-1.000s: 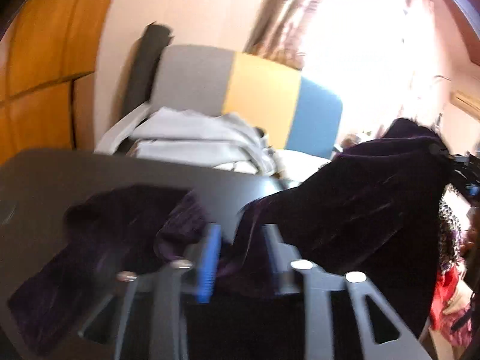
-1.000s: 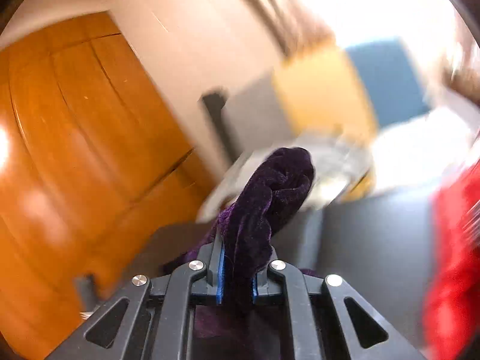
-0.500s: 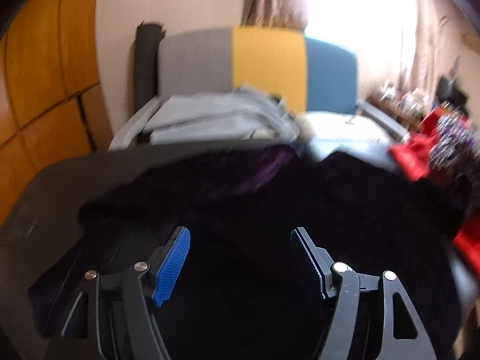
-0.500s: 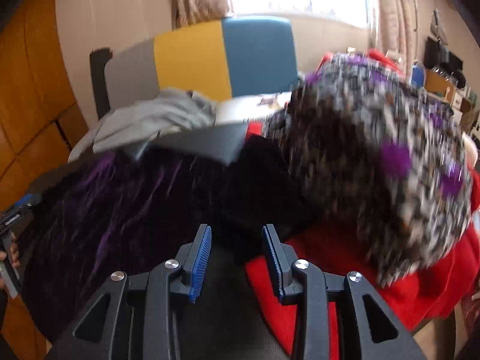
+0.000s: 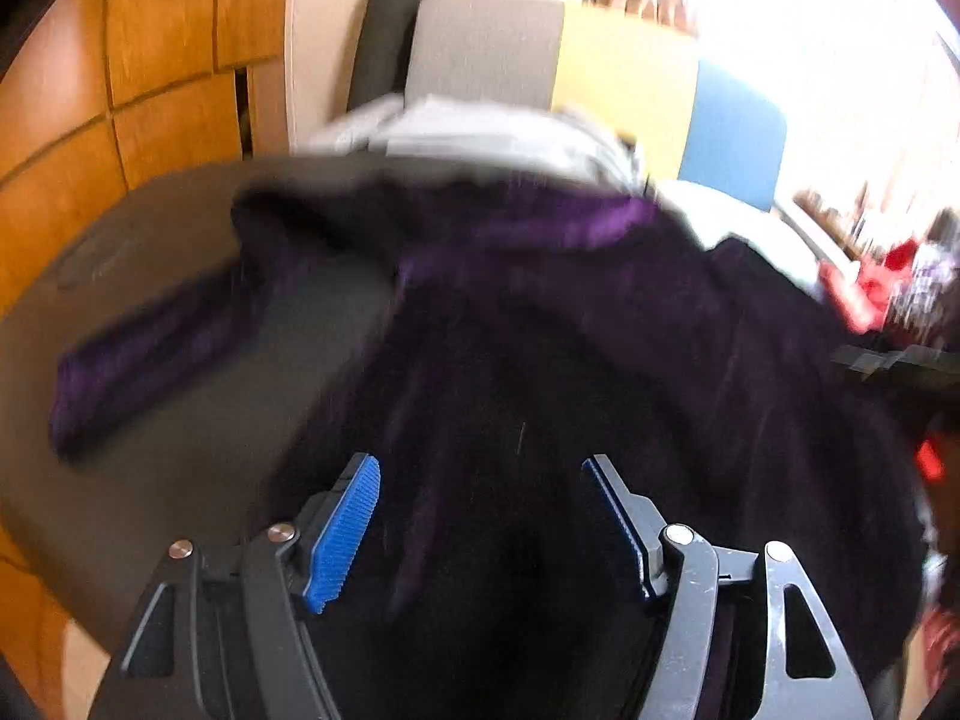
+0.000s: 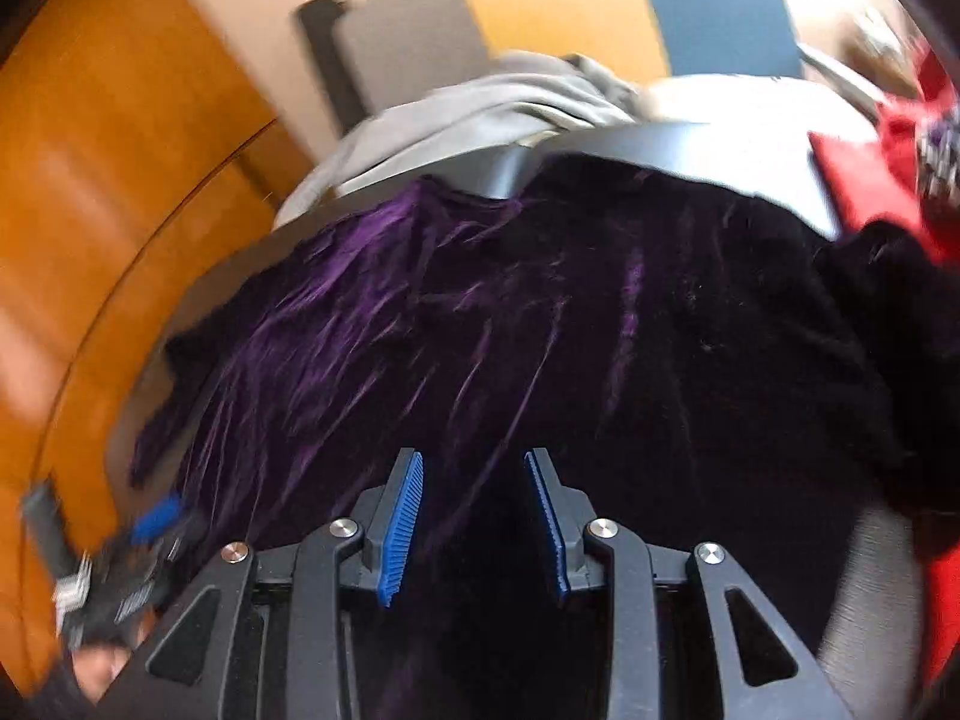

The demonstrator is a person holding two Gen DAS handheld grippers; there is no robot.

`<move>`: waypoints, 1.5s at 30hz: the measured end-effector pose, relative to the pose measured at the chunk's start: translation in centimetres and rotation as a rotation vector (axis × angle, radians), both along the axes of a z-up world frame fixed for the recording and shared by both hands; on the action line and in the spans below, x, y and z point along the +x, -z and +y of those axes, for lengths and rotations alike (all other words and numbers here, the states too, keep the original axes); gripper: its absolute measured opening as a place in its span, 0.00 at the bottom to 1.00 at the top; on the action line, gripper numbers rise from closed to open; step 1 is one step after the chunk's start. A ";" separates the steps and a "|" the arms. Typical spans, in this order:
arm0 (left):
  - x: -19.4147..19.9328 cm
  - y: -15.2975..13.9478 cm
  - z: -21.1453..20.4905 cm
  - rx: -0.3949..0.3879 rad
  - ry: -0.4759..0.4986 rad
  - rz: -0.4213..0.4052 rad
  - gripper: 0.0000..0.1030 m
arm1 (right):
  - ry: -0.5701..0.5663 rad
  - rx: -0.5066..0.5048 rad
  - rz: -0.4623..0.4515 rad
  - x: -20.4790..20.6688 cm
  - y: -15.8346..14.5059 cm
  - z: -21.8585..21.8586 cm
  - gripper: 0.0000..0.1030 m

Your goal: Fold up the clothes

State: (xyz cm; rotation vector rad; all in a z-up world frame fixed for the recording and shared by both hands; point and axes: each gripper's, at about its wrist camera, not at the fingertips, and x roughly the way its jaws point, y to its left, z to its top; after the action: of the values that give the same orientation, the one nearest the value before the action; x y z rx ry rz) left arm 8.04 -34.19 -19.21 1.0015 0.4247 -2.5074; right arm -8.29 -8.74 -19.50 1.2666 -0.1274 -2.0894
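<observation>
Purple velvet garment (image 5: 600, 360): spread on dark surface (image 5: 180, 480), filling frame centre. Left hand-held gripper (image 5: 480, 516) released, jaws having just widened, cloth beneath them. Right hand-held gripper (image 6: 474, 516) likewise released, garment beneath it.

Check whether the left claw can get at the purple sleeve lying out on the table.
Probably yes: the left claw is open, and the sleeve lies flat and uncovered on the dark table.

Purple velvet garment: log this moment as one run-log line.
stage: garment laid out | purple velvet garment: spread on dark table | left gripper: open, empty | right gripper: open, empty | fold: not started
</observation>
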 end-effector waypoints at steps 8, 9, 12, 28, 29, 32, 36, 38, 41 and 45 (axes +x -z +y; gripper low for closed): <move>-12.3 -3.0 -2.9 -0.130 0.073 0.099 0.78 | 0.135 0.067 0.132 -6.5 -1.2 0.1 0.35; -13.5 -2.2 -3.3 -0.134 0.073 0.078 0.78 | 0.135 0.096 0.137 -7.2 -0.8 -0.2 0.35; -16.8 0.1 -4.5 -0.149 0.063 0.003 0.78 | 0.138 0.182 0.159 -9.4 0.6 -1.0 0.35; -17.6 4.3 -12.0 -0.051 -0.250 -0.141 0.84 | 0.113 0.242 0.261 -17.6 1.3 -4.0 0.42; -17.4 4.1 -12.0 -0.049 -0.247 -0.144 0.84 | 0.109 0.236 0.258 -17.5 1.1 -3.9 0.42; -17.1 3.3 -11.9 -0.084 -0.230 -0.150 0.78 | 0.075 0.236 0.255 -15.9 0.4 -3.7 0.42; -13.4 0.5 -8.1 -0.170 -0.193 -0.032 0.79 | -0.017 0.137 0.324 -9.4 -2.4 -1.7 0.42; -11.3 -0.7 -5.7 -0.200 -0.158 0.016 0.79 | -0.028 0.082 0.312 -6.1 -3.3 0.9 0.42; -8.3 -1.1 -2.6 -0.199 -0.096 0.042 0.82 | -0.015 0.017 0.250 -2.1 -3.7 5.1 0.42; -4.8 0.6 0.9 -0.226 -0.029 -0.023 0.82 | -0.039 -0.050 0.110 2.6 -2.4 9.2 0.42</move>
State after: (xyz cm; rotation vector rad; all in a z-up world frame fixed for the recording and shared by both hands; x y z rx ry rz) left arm 3.26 -33.27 -19.85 0.9268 0.1433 -2.4489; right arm -5.74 0.46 -17.07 1.1140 -0.1045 -2.1045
